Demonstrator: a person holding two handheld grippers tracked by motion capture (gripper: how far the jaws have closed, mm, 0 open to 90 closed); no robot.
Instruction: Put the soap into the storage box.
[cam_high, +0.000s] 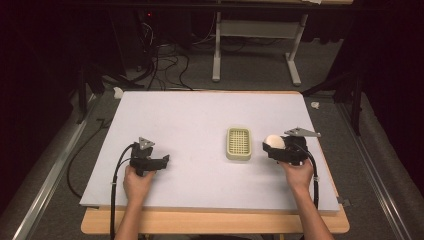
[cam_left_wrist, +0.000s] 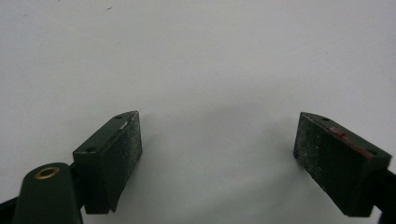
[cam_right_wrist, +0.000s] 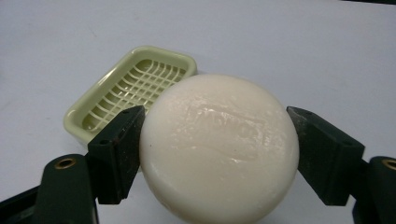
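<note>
- Soap (cam_right_wrist: 219, 149), a round off-white bar with faint raised lettering on its face, sits pinched between the two jaws of the right gripper (cam_right_wrist: 218, 154); one pad presses each side of it.
- Seen from above, the soap (cam_high: 274, 141) sticks out at the front of the right gripper (cam_high: 280, 147), just beside the dish.
- Dish (cam_right_wrist: 130, 91), pale green with a slotted grid floor, lies past the soap and off toward the left jaw in the right gripper view; its near rim is partly hidden behind that jaw and the bar.
- From above, the dish (cam_high: 238, 143) rests flat on the white board (cam_high: 200, 115), between the two grippers and much closer to the right one.
- Left gripper (cam_left_wrist: 217, 149) has its jaws spread wide, with bare board between the pads.
- From above, the left gripper (cam_high: 162, 161) is low over the board, well apart from the dish, its jaws pointing toward it.
- A hand (cam_high: 137, 182) grips each tool from the near edge.
</note>
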